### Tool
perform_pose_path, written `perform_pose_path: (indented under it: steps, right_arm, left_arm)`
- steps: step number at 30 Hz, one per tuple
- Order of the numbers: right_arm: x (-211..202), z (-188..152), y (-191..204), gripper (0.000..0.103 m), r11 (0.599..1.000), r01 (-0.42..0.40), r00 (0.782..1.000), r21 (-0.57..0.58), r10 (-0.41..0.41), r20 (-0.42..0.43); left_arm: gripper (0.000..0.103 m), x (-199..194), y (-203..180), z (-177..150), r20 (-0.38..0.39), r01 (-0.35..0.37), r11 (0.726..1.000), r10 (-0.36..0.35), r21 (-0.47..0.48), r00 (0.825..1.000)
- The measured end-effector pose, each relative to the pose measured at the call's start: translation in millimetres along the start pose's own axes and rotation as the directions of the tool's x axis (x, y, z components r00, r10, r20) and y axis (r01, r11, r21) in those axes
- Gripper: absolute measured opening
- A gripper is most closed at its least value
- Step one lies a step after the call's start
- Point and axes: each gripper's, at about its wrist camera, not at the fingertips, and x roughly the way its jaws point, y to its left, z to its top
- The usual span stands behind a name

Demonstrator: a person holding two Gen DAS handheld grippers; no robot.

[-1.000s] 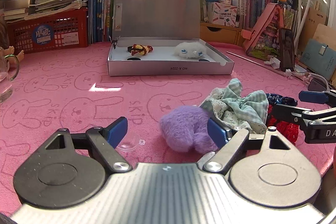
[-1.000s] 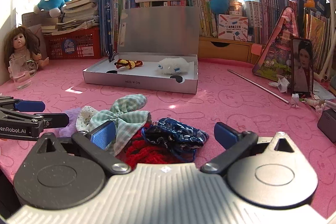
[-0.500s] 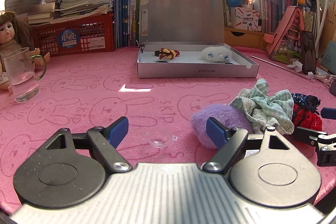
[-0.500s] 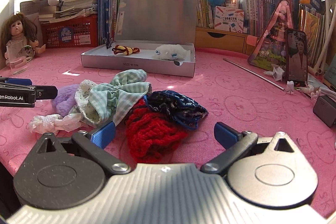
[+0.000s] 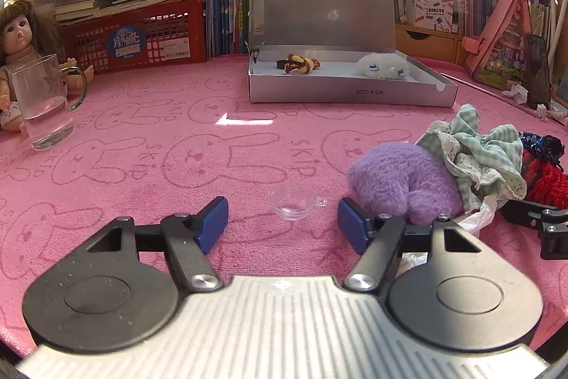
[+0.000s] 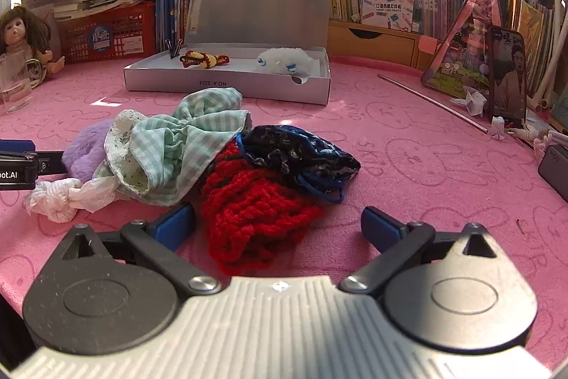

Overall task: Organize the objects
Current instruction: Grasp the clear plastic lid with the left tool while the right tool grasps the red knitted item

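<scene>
A pile of hair accessories lies on the pink mat: a purple fluffy scrunchie [image 5: 403, 182], a green checked bow [image 6: 184, 137], a red knitted piece [image 6: 255, 208], a dark blue scrunchie [image 6: 298, 155] and a white twisted piece [image 6: 67, 194]. An open silver box [image 5: 351, 91] at the back holds a yellow-red item [image 5: 300, 63] and a white fluffy item [image 5: 381, 66]. My left gripper [image 5: 282, 222] is open and empty, with a clear plastic dome [image 5: 293, 201] between its fingers. My right gripper [image 6: 278, 224] is open around the red knitted piece, not gripping it.
A glass mug [image 5: 44, 105] and a doll [image 5: 21, 34] stand at the left. A red basket [image 5: 138, 41], books and plush toys line the back. A metal rod [image 6: 433, 102], a phone [image 6: 506, 73] and small items lie at the right.
Both grippers have drawn back and to the left. The clear dome now sits between the left fingers, and the pile has shifted to the right in that view.
</scene>
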Motion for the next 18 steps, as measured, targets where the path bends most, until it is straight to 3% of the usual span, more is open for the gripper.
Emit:
perform_pose_path:
  steps: [15,18]
  right_arm:
    - [2.9,4.3,-6.8,0.102,0.999,-0.046,0.998,0.003,0.046,-0.032]
    - [-2.8,6.3,-6.3,0.092,0.999,-0.039,0.999,0.005,0.039,-0.002]
  left_arm:
    - [0.067,2.3,-2.0,0.4,0.010,-0.002,1.000,0.002,0.002,1.000]
    - [0.055,1.1,-2.4,0.9,0.016,0.010,1.000,-0.010,0.001,1.000]
